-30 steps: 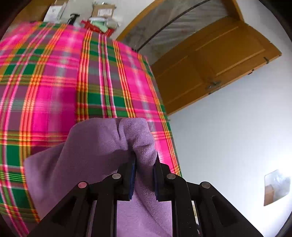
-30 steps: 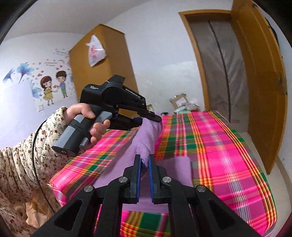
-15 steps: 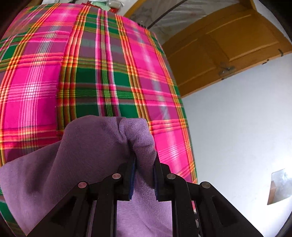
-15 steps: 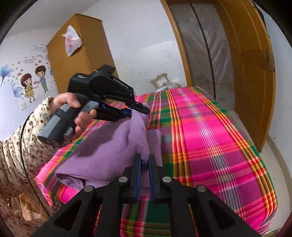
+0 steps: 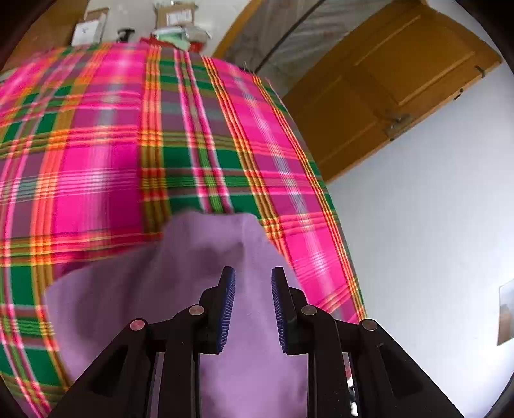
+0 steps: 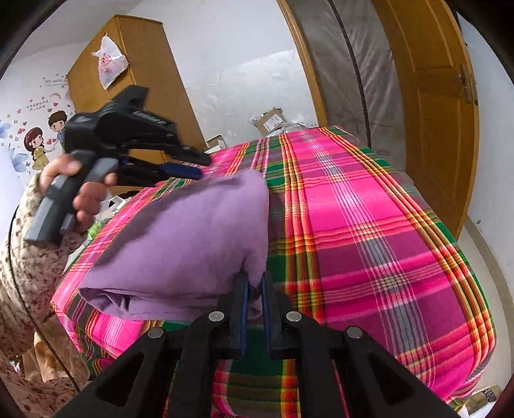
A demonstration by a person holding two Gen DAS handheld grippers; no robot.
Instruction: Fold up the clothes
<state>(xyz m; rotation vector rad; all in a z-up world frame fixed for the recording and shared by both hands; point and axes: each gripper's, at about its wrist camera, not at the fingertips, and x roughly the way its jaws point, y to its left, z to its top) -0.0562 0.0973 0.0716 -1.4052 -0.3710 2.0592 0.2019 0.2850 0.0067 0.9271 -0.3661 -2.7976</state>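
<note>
- Your right gripper (image 6: 253, 286): jaws narrow, pads pinching one corner of the purple garment (image 6: 180, 244) at its near right edge.
- Your left gripper (image 5: 252, 291): jaws opening; the blue pads stand apart with purple cloth lying below and between them, no pad pressing on it. In the right wrist view the same tool (image 6: 189, 168) sits just above the garment's far corner, apart from the cloth.
- Your left hand (image 6: 78, 193) is wrapped around the grey handle; floral sleeve (image 6: 29, 257) runs off the frame's left edge.
- The garment lies folded over on the plaid bedcover (image 6: 369, 231), near the bed's front left corner, layered edges facing you.
- Beyond the bed: cardboard boxes (image 5: 175, 14) by the white wall.
- Farther: a wooden wardrobe (image 6: 128, 80) with a plastic bag (image 6: 109, 61) hung on it, cartoon wall stickers (image 6: 41, 141), and a wooden door (image 6: 437, 112).
</note>
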